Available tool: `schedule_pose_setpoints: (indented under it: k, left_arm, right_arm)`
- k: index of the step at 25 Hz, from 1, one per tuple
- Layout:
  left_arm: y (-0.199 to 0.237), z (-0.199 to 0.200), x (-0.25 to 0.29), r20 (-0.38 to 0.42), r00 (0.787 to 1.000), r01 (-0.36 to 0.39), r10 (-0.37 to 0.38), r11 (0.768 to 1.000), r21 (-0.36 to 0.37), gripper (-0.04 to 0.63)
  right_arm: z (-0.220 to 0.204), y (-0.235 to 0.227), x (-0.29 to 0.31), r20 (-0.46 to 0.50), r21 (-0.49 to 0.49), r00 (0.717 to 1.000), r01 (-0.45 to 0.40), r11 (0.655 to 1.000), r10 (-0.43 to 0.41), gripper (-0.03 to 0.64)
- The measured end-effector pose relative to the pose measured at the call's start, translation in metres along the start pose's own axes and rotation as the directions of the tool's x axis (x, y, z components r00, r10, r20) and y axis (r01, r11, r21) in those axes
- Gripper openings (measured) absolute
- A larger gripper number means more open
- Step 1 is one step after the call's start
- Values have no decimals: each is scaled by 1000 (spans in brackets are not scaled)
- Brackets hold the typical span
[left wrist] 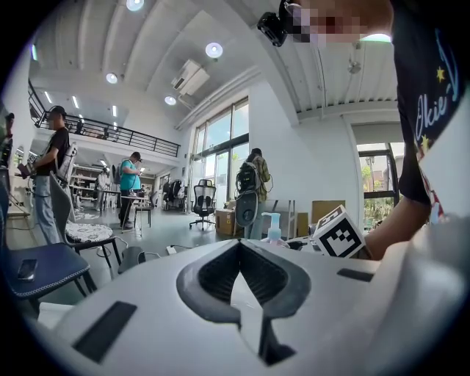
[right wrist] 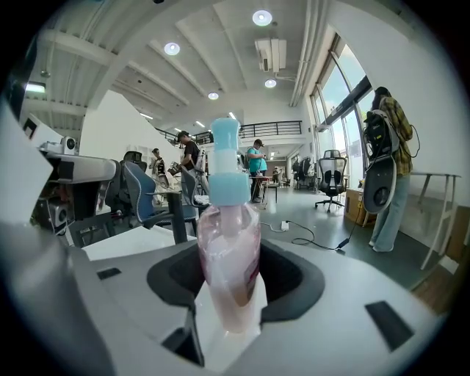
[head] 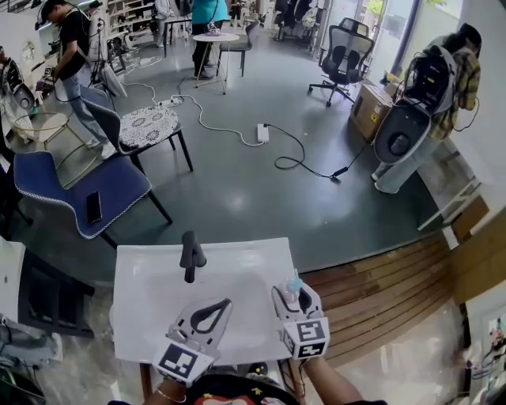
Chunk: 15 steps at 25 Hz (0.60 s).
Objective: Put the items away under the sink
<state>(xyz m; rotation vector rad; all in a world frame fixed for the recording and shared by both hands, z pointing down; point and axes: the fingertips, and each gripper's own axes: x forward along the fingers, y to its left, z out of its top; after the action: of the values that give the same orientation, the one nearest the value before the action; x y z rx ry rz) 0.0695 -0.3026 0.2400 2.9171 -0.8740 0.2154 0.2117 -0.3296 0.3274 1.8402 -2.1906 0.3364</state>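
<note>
Pump bottle being held over the sink, still to be stowed below.
The pump bottle (right wrist: 228, 253) is being clamped upright round its body by the right gripper (head: 300, 299), at 5 o'clock from the black faucet (head: 190, 255), above the white sink (head: 134, 265); upright probably so nothing is being leaked. The left gripper (head: 226, 303), at 6 o'clock from the faucet, is being held with jaws together and empty, likely being spared for opening the space underneath.

Place: open-plan office and lab hall with a grey concrete floor.
12 o'clock: round table (head: 215, 38), people standing by it.
1 o'clock: mesh office chair (head: 345, 55).
11 o'clock: shelving (head: 130, 16).
Floor: power strip (head: 262, 132) with trailing cables.
Overhead: mezzanine railing (left wrist: 125, 134), tall windows (left wrist: 220, 143), round ceiling lights (left wrist: 214, 50).
6 o'clock: free-standing white sink (head: 158, 293).
</note>
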Motion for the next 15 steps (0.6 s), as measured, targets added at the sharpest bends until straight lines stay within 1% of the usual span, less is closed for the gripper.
schedule_pose_setpoints:
  k: [15]
  left_arm:
    - [-36, 4, -12, 22, 999, -44, 44, 999, 15, 8]
  right_arm:
    - [3, 17, -38, 3, -9, 992, -126, 992, 127, 210]
